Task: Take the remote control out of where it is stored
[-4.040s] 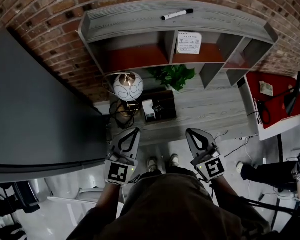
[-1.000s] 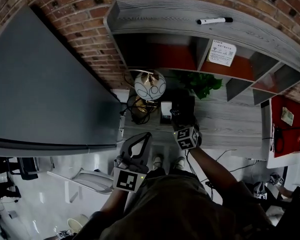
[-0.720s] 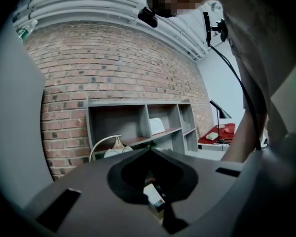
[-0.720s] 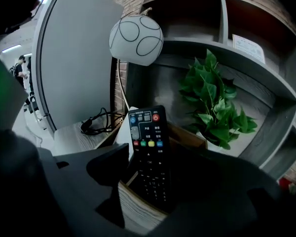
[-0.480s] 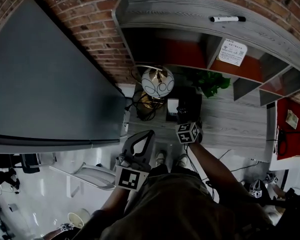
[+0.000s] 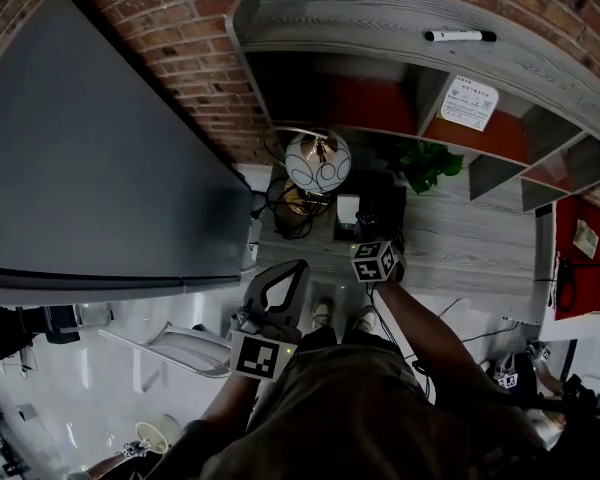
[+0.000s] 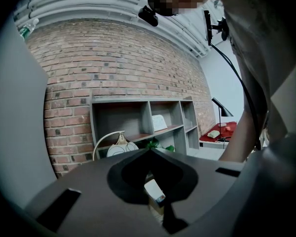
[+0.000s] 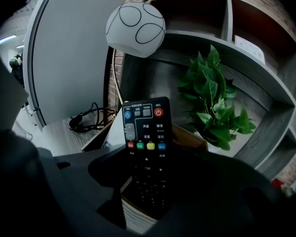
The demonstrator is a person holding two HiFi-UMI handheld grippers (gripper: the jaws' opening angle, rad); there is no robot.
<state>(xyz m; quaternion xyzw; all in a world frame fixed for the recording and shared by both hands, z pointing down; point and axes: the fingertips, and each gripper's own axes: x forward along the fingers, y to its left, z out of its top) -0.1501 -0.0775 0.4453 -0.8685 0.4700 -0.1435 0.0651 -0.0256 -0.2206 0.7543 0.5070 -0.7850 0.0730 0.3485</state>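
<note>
Head view: the right gripper [image 6: 373, 236] reaches the box [image 6: 382, 206] by the table's [image 6: 450, 246] left edge.
Left gripper view: the left gripper's [image 7: 149, 151] jaws are together, empty.
Right gripper view: the remote control [image 8: 145, 127] stands in the box between wide jaws that have just been closing a little.

Head view: steeply down over shelf unit [image 6: 380, 18] and lamp globe [image 6: 317, 161]. Right gripper view: close on remote control [image 8: 145, 127], lamp globe behind. Left gripper view: farther back, level, same lamp globe.

— Which colours do we find on the remote control [image 8: 146, 132]?
— We find black, with blue, red, green and yellow buttons; our lamp globe [image 8: 135, 22] is white, ringed black.
</note>
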